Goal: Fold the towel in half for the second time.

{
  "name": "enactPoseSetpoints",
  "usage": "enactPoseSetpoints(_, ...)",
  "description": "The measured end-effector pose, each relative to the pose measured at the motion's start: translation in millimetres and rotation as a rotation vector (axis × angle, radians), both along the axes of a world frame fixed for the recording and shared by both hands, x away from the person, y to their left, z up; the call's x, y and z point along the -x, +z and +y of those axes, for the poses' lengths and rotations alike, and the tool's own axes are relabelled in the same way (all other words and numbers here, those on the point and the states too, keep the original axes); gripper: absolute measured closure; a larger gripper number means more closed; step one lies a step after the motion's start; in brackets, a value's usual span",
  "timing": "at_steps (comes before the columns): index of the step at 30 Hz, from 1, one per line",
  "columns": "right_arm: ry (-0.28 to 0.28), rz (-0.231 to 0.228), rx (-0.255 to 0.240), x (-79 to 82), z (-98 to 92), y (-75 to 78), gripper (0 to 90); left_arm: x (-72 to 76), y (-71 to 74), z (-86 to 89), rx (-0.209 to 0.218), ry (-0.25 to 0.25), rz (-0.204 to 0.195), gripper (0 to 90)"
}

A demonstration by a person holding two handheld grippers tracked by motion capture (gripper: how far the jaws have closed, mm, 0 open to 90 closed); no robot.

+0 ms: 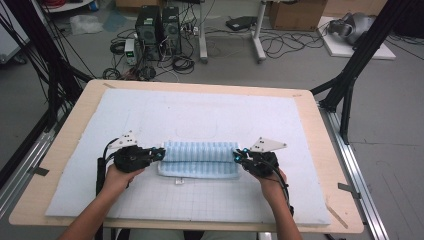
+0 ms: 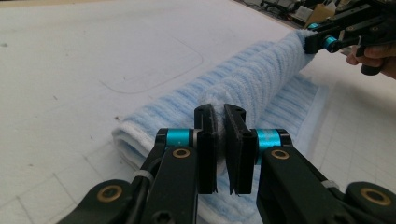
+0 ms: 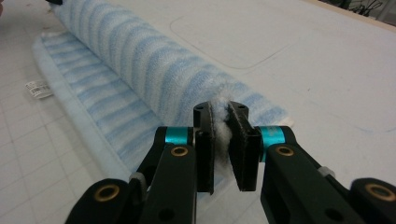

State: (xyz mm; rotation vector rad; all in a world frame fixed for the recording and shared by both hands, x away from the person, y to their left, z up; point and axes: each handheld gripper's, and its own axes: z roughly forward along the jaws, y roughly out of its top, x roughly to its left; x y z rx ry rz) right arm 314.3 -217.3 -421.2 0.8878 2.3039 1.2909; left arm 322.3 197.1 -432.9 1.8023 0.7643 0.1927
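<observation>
Your left gripper (image 1: 161,153) has its jaws clamped on the left end of the towel (image 1: 200,159); your right gripper (image 1: 237,155) clamps the right end. The towel lies partly rolled on the mat (image 1: 200,115), near its front edge.

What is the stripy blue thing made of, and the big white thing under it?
The towel looks like soft terry cloth: fuzzy ribbed pile in blue and white stripes, bunching between the gripper jaws. The white mat seems to be a thin felt or foam sheet, matte and slightly fuzzy, though its exact material is hard to tell.
</observation>
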Motion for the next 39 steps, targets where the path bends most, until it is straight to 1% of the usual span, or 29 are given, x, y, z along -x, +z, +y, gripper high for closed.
enactPoseSetpoints(3,0.009,-0.001,0.005,4.5,-0.6,0.1,81.5,3.2,1.5,1.8,0.008,-0.007,0.013,83.3)
enactPoseSetpoints(5,0.015,0.006,0.012,6.9,-1.9,-0.7,81.4,4.7,4.1,3.3,0.031,-0.01,0.025,82.9)
enactPoseSetpoints(6,0.015,0.01,0.017,7.3,-2.7,-1.7,80.8,5.0,5.4,3.8,0.038,-0.01,0.022,82.1)
enactPoseSetpoints(7,0.017,0.017,0.02,7.5,-3.5,-2.8,80.2,5.1,6.5,4.5,0.043,-0.009,0.019,80.1)
enactPoseSetpoints(8,0.018,0.022,0.022,8.1,-4.2,-3.4,78.9,4.7,7.5,5.7,0.052,0.003,0.02,76.1)
enactPoseSetpoints(9,0.024,0.02,0.018,8.6,-5.5,-3.0,75.6,4.0,8.4,7.8,0.071,0.017,0.026,71.7)
enactPoseSetpoints(10,0.032,0.021,0.003,9.3,-7.1,-1.8,70.8,3.2,9.3,10.1,0.088,0.035,0.032,68.5)
enactPoseSetpoints(12,0.022,0.014,-0.042,11.1,-12.7,2.9,63.7,1.4,11.7,14.9,0.106,0.061,0.046,68.3)
enactPoseSetpoints(13,0.016,0.008,-0.073,12.2,-16.5,5.7,63.6,0.2,12.5,16.7,0.113,0.073,0.043,68.9)
enactPoseSetpoints(14,-0.002,-0.007,-0.087,12.2,-20.6,8.1,63.6,-0.8,12.7,17.6,0.122,0.086,0.044,69.4)
enactPoseSetpoints(16,-0.04,-0.01,-0.111,10.5,-26.5,9.4,63.8,-3.4,11.6,16.4,0.115,0.101,0.054,69.4)
enactPoseSetpoints(17,-0.049,-0.004,-0.116,9.4,-27.0,8.7,63.9,-4.9,10.1,13.9,0.108,0.101,0.055,69.4)
enactPoseSetpoints(18,-0.056,0.002,-0.107,8.7,-25.2,7.5,64.0,-6.0,8.5,10.6,0.094,0.101,0.058,69.4)
enactPoseSetpoints(19,-0.05,0.003,-0.093,7.5,-21.9,5.9,64.3,-7.0,7.0,7.3,0.071,0.097,0.057,69.4)
enactPoseSetpoints(21,-0.041,0.007,-0.042,5.7,-13.0,2.1,64.2,-9.7,3.8,0.3,0.032,0.097,0.054,69.4)
enactPoseSetpoints(22,-0.035,0.013,-0.027,4.3,-8.9,0.1,64.2,-11.3,2.3,-2.8,0.022,0.096,0.059,69.4)
enactPoseSetpoints(23,-0.027,0.021,-0.024,2.6,-5.5,-2.0,64.0,-12.4,0.8,-5.6,0.003,0.091,0.057,69.4)
enactPoseSetpoints(24,-0.021,0.028,-0.018,1.2,-2.4,-3.8,64.0,-13.0,-0.8,-8.6,-0.023,0.095,0.057,69.4)
enactPoseSetpoints(25,-0.014,0.034,-0.008,0.2,0.5,-5.5,64.0,-13.6,-2.4,-10.6,-0.054,0.088,0.063,69.4)
enactPoseSetpoints(26,-0.002,0.039,0.009,-0.4,3.0,-7.3,64.0,-13.8,-4.2,-12.4,-0.088,0.082,0.068,69.4)
enactPoseSetpoints(27,0.005,0.05,0.026,0.0,6.0,-8.9,64.0,-13.6,-6.6,-15.1,-0.133,0.08,0.068,69.3)
enactPoseSetpoints(28,0.016,0.055,0.051,-0.3,8.6,-11.0,64.0,-13.7,-7.8,-16.0,-0.159,0.075,0.067,69.2)
enactPoseSetpoints(30,0.027,0.069,0.074,-0.7,11.5,-14.1,63.5,-14.2,-11.3,-19.4,-0.208,0.08,0.074,68.5)
enactPoseSetpoints(31,0.031,0.079,0.091,-1.0,13.1,-15.8,63.3,-14.3,-12.5,-20.7,-0.23,0.076,0.068,68.2)
enactPoseSetpoints(33,0.038,0.096,0.126,-1.0,15.9,-18.8,62.9,-13.8,-13.3,-23.6,-0.255,0.084,0.047,68.2)
enactPoseSetpoints(35,0.045,0.097,0.145,0.5,17.6,-19.6,62.7,-14.2,-14.3,-25.5,-0.28,0.087,0.025,68.4)
enactPoseSetpoints(37,0.048,0.085,0.172,3.0,19.1,-19.5,62.6,-15.1,-15.4,-26.9,-0.294,0.094,0.004,68.6)
enactPoseSetpoints(39,0.048,0.084,0.188,6.2,20.7,-19.3,62.4,-16.6,-16.5,-27.2,-0.286,0.101,0.001,68.9)
